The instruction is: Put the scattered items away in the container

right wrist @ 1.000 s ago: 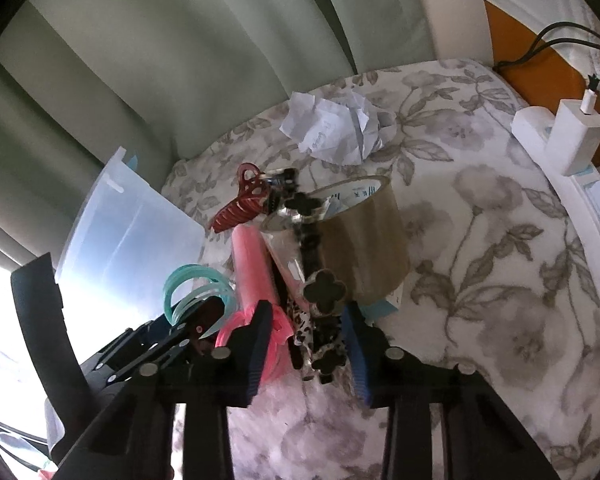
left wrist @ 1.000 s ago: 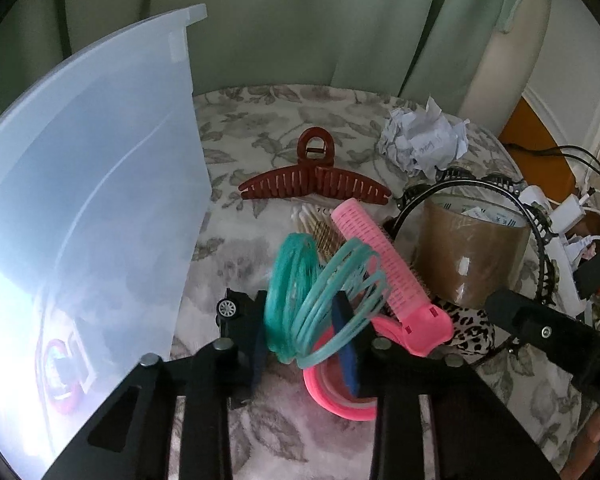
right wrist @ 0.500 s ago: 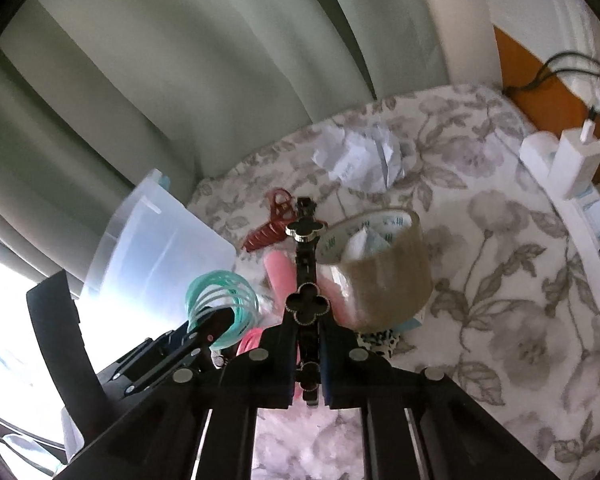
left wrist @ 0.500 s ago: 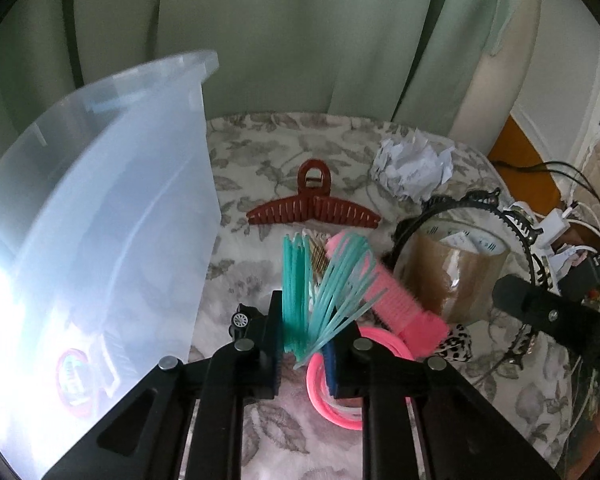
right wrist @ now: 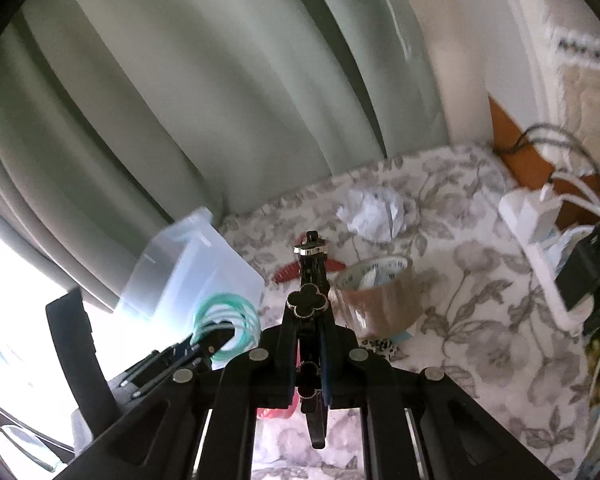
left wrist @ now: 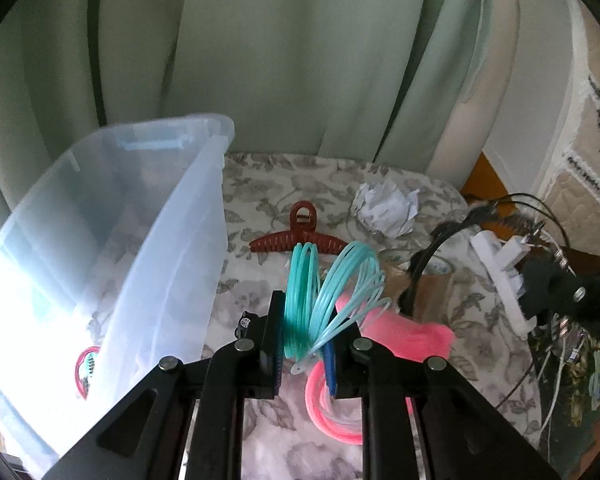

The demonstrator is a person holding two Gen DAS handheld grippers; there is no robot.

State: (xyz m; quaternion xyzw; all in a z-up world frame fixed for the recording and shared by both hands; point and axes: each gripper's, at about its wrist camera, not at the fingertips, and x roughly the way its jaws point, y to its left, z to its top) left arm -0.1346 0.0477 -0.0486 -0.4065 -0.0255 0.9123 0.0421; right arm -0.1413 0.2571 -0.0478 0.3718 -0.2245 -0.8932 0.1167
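My left gripper (left wrist: 304, 344) is shut on a teal spiral coil (left wrist: 328, 292) and holds it above the floral cloth, just right of the clear plastic bin (left wrist: 148, 248). The coil and left gripper also show in the right wrist view (right wrist: 228, 326). My right gripper (right wrist: 310, 344) is shut on a black headband with clover ornaments (right wrist: 309, 300), lifted above the cloth; its arc shows in the left wrist view (left wrist: 420, 268). On the cloth lie a red claw clip (left wrist: 298, 234), a pink hair roller (left wrist: 404, 328), a pink coil (left wrist: 328, 408), a brown tape roll (right wrist: 376, 296) and crumpled paper (left wrist: 386, 210).
A white power strip with plugs and cables (right wrist: 540, 236) lies at the right edge of the cloth. Green curtains (left wrist: 300, 60) hang behind. A pink item (left wrist: 86, 368) shows through the bin's wall. A small toy car (left wrist: 246, 322) sits by the left finger.
Both grippers closed on their items and rose: the left one squeezed and lifted the teal coil, the right one clamped and raised the headband off the tape roll.
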